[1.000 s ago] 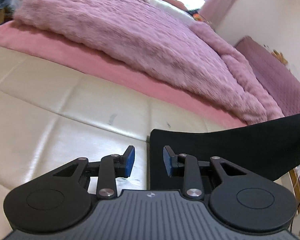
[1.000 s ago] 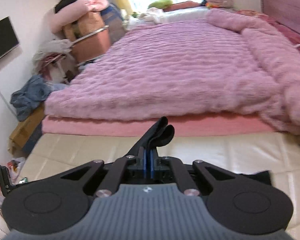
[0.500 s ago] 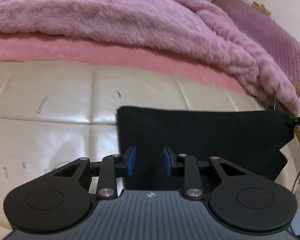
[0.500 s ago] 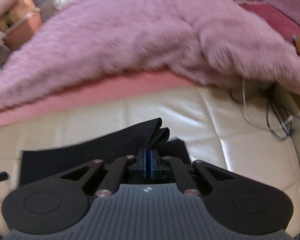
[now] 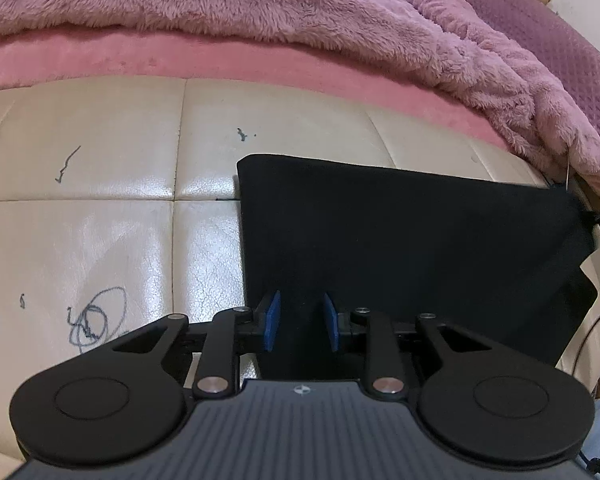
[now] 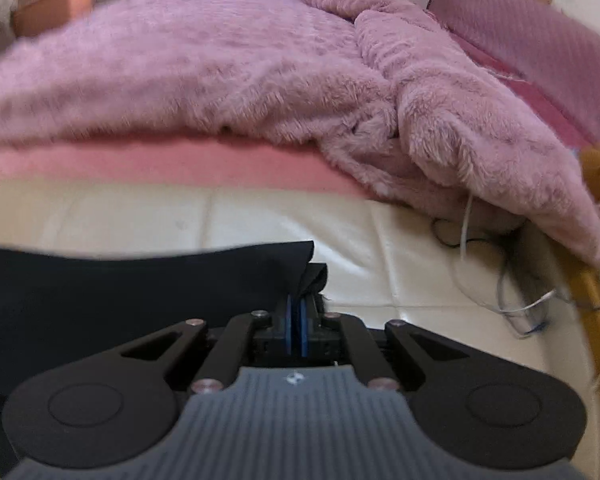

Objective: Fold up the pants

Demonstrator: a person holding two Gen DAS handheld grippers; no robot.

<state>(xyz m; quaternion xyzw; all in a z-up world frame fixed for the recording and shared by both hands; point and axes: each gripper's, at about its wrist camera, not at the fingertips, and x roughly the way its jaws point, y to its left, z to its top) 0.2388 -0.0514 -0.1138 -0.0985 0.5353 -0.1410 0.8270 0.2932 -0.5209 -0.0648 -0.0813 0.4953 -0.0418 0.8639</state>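
The black pants (image 5: 412,236) lie spread flat on the cream leather bench (image 5: 112,184), reaching from its middle to the right end. My left gripper (image 5: 299,322) is open, its blue pads (image 5: 271,320) standing over the near left part of the cloth. In the right wrist view the pants (image 6: 140,288) stretch away to the left. My right gripper (image 6: 296,330) is shut on a bunched corner of the pants (image 6: 310,276) and holds it low over the bench.
A fluffy pink blanket (image 5: 300,16) and a pink mattress edge (image 5: 140,56) rise just behind the bench. Loose cables (image 6: 496,280) lie at the right end of the bench (image 6: 400,264), beside a wooden frame edge (image 6: 588,292). Pen scribbles (image 5: 96,320) mark the leather.
The right gripper has carried the pants corner down and to the right, so the cloth now lies flat. The left gripper has come lower and closer over the cloth, still open.
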